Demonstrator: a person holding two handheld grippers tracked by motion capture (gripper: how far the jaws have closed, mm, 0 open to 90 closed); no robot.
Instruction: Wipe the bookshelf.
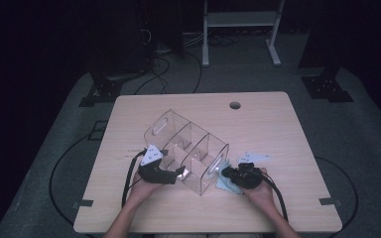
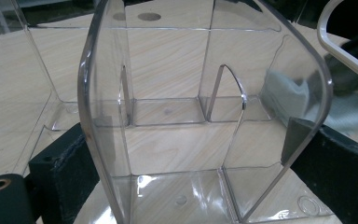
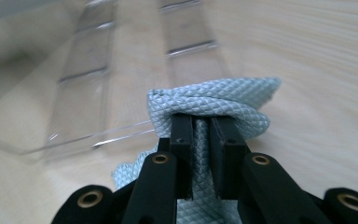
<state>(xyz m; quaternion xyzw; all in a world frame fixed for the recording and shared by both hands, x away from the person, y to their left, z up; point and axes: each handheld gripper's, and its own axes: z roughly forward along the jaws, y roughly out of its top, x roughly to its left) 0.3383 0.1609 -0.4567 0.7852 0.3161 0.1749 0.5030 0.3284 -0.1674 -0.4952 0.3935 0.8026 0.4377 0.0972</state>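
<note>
- the clear acrylic organizer [image 1: 188, 148] lies tipped on its side near the middle of the wooden table [image 1: 278, 124].
- left gripper [image 1: 178, 174] has its jaws spread around the organizer's end wall, pads against it (a wide grip).
- right gripper [image 3: 200, 122] is pinched tight on a pale blue cloth [image 3: 214, 100], just beside the organizer's near right end.

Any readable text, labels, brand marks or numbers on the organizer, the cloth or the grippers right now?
None can be read.
Clear acrylic organizer: no print; small round moulded marks on its base, too faint to read.
Light blue cloth in the right gripper: woven diamond pattern, no label.
Left gripper: no lettering visible.
</note>
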